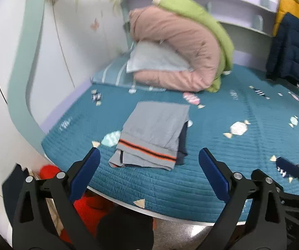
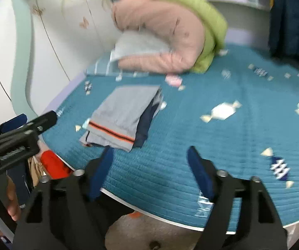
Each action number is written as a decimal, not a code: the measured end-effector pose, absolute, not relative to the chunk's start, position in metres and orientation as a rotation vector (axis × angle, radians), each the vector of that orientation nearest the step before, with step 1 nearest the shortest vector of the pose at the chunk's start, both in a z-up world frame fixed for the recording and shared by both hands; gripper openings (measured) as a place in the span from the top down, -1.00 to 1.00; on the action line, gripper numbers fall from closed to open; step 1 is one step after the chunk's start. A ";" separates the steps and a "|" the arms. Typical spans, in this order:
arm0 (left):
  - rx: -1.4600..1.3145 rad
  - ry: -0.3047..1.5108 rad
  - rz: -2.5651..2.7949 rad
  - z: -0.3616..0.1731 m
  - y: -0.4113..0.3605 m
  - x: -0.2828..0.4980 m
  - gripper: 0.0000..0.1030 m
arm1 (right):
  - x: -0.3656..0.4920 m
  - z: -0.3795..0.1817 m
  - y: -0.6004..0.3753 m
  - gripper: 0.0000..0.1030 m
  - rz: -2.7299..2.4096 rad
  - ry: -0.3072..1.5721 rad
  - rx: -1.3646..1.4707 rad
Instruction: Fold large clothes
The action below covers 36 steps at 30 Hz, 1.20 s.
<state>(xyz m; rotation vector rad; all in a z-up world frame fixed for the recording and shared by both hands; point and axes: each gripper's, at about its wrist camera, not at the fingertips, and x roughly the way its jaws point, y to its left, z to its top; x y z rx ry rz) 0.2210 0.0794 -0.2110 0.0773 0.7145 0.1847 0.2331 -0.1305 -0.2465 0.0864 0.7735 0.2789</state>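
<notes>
Tongs: left tongs (image 1: 149, 171) and right tongs (image 2: 149, 171) both gaping, empty, as I hold them off the bed's (image 1: 222, 145) near edge. Folded grey garment (image 1: 155, 131) lies flat there. Risk: its loose navy layer slipping out and undoing my fold.

folded garment (image 1: 152, 134) on bed (image 1: 222, 166) (bedding pile (image 1: 182, 56) behind)

My left gripper (image 1: 149, 160) is black plastic with triangular cut-outs, silver screws (image 1: 61, 175) at the joints and dark blue pads on its fingers (image 1: 87, 173). My right gripper (image 2: 149, 162) is built the same.
</notes>
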 end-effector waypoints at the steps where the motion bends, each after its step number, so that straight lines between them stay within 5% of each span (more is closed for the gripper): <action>1: 0.096 0.691 0.180 -0.202 0.072 0.212 -0.91 | 0.225 -0.238 -0.135 -0.64 0.263 0.753 0.084; 5: 0.098 0.632 0.136 -0.171 0.053 0.180 -0.91 | 0.190 -0.198 -0.151 -0.83 0.200 0.653 0.067; 15: 0.088 0.456 0.100 -0.104 0.022 0.097 -0.91 | 0.105 -0.128 -0.166 -0.84 0.150 0.451 0.009; 36: 0.094 0.252 0.118 -0.051 0.004 0.014 -0.91 | 0.044 -0.082 -0.181 -0.85 0.134 0.301 0.010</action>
